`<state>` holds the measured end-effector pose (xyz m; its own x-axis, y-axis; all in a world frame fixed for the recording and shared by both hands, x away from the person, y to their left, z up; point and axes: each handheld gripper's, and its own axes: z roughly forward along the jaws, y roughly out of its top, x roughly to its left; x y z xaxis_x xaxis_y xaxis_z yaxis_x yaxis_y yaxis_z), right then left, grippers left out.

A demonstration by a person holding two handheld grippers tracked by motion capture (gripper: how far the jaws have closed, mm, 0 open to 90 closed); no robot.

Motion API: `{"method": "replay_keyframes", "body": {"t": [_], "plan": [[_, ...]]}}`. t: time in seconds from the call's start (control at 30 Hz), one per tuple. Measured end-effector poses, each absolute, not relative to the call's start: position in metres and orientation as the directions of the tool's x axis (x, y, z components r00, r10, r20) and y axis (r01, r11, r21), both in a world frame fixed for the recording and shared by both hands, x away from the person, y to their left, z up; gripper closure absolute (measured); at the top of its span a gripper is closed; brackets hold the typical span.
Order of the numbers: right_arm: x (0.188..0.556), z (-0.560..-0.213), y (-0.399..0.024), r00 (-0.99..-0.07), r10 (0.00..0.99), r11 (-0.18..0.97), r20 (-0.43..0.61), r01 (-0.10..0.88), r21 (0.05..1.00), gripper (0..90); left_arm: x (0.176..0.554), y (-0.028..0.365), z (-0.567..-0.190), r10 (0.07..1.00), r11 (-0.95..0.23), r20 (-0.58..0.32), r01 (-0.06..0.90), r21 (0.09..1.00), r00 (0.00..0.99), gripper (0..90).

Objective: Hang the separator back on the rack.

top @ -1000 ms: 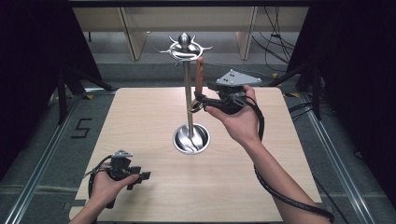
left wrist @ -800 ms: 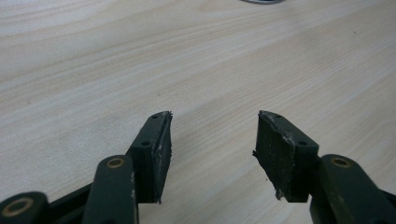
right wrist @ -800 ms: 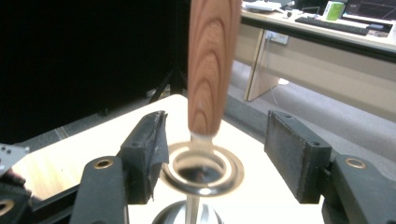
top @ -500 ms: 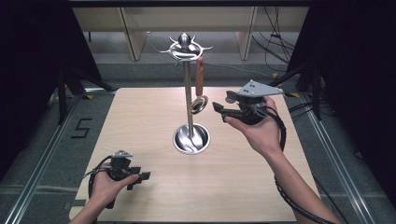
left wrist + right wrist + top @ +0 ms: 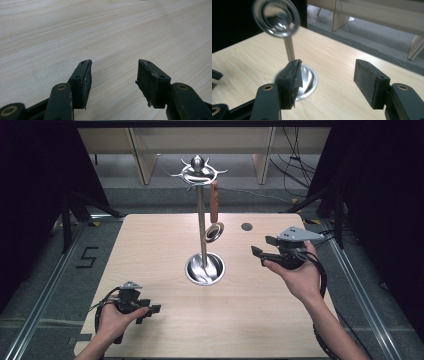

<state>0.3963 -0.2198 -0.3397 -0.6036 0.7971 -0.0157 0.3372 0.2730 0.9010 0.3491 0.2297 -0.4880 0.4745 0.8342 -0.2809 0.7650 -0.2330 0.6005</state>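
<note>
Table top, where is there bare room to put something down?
The table is bare left of the stand, up to the left claw, and along the near edge between the hands. Crowded: between the stand and the right claw.

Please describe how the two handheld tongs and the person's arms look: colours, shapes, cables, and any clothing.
Both tongs, left and right, are black, each with two flat rectangular pads on hinged arms with brass-coloured rivets. The pad edges look worn and frayed. A grey three-cornered plate sits on top of each, and a black cable trails from each. No sleeves or gloves are visible on the forearms.
</note>
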Motion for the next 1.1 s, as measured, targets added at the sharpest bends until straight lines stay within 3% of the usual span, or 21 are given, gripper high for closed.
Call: {"method": "replay_keyframes", "body": {"t": [0.97, 1.1], "plan": [[0.379, -0.440, -0.300, -0.408, 0.907, 0.157, 0.103, 0.556, 0.816, 42.7, 0.350, 0.230, -0.488, 0.833, -0.235, -0.280, 0.763, 0.603, 0.478, 44.2], [0.381, -0.442, -0.303, -0.426, 0.901, 0.166, 0.088, 0.525, 0.835, 42.6, 0.350, 0.230, -0.488, 0.833, -0.234, -0.281, 0.763, 0.603, 0.477, 44.0]]}}
